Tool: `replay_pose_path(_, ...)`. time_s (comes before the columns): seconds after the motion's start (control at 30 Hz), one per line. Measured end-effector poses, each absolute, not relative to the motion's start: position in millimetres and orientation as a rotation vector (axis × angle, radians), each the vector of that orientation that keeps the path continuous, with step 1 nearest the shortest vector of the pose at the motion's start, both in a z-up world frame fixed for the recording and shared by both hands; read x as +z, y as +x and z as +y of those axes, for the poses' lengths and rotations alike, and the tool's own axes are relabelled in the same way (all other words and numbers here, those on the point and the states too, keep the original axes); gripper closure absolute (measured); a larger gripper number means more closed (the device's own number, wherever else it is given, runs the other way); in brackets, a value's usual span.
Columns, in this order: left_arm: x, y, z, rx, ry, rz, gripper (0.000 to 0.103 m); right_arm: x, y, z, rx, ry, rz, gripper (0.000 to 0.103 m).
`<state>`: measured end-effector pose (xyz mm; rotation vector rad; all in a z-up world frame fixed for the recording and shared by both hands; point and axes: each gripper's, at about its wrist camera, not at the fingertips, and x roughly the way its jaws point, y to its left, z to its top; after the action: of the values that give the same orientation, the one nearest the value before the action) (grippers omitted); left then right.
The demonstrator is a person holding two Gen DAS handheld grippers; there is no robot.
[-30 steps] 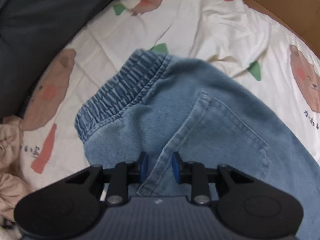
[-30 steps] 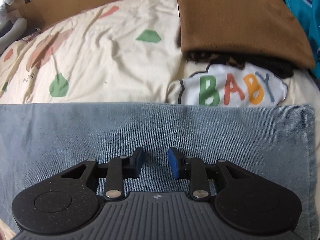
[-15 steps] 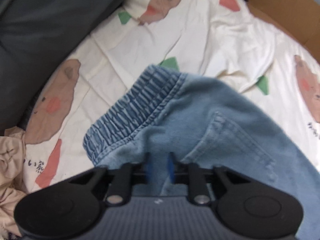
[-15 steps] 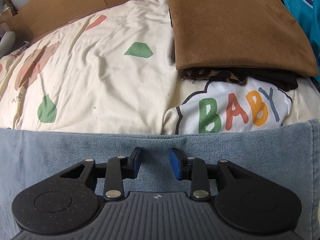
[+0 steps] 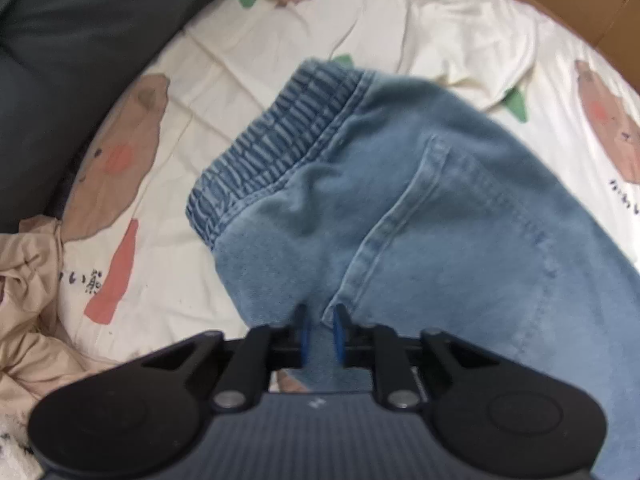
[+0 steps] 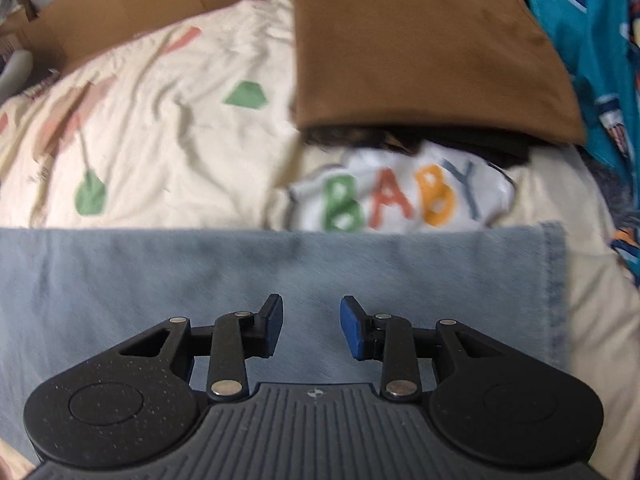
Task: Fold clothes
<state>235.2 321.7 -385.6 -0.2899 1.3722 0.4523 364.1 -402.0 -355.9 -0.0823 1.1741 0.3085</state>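
Observation:
Light blue jeans (image 5: 420, 208) lie on a cream printed sheet (image 5: 224, 60), their elastic waistband (image 5: 280, 140) toward the upper left in the left wrist view. My left gripper (image 5: 321, 314) is shut on a pinch of denim at the near edge, just left of the back-pocket seam. In the right wrist view a flat leg of the jeans (image 6: 200, 276) spans the frame, its hem (image 6: 554, 280) at the right. My right gripper (image 6: 311, 322) hovers open over that leg, with nothing between its fingers.
A folded brown garment (image 6: 420, 48) tops a stack with a white "BABY" print cloth (image 6: 400, 196) below it. A teal jersey (image 6: 592, 60) lies far right. Cardboard (image 6: 140, 4) borders the sheet's far side. A beige crumpled garment (image 5: 28, 300) and a dark cushion (image 5: 72, 40) sit at left.
My left gripper has closed on the denim and the waistband has shifted slightly in view. My right gripper's fingers have spread wider over the leg.

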Motion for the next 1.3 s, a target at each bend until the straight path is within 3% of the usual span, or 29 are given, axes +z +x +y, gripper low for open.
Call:
replay_pose_path(0.07, -394.6, 235.8, 322.3, 0.444, -0.270, 1.382, 0.100, -360.0, 364.6, -413.5, 0.274, -0.085, 1.190, 0.064)
replay_pose_path(0.43, -398.8, 242.9, 314.9, 0.470, -0.240, 1.386, 0.100, -359.4, 382.5, -455.1, 0.143, -0.094, 1.128, 0.064)
replay_pose_path(0.57, -378.2, 244.1, 310.6, 0.467, -0.223, 1.356, 0.096, -355.4, 392.3, -473.6, 0.087, -0.100, 1.097, 0.063)
replay_pose_path(0.6, -373.4, 244.8, 310.1, 0.470, -0.218, 1.346, 0.092, -355.6, 395.2, -478.0, 0.076, -0.099, 1.093, 0.063)
replay_pose_path(0.67, -368.4, 248.0, 310.8, 0.493, -0.194, 1.329, 0.071, -357.5, 400.7, -482.2, 0.067, -0.107, 1.081, 0.063)
replay_pose_path(1.1, -406.7, 258.7, 333.3, 0.522, -0.145, 1.393, 0.071, -390.6, 426.7, -495.4, 0.083, -0.038, 1.113, 0.068)
replay_pose_path(1.3, -392.8, 258.9, 326.1, 0.545, -0.130, 1.402, 0.072, -385.7, 448.5, -507.1, 0.112, 0.039, 1.219, 0.068)
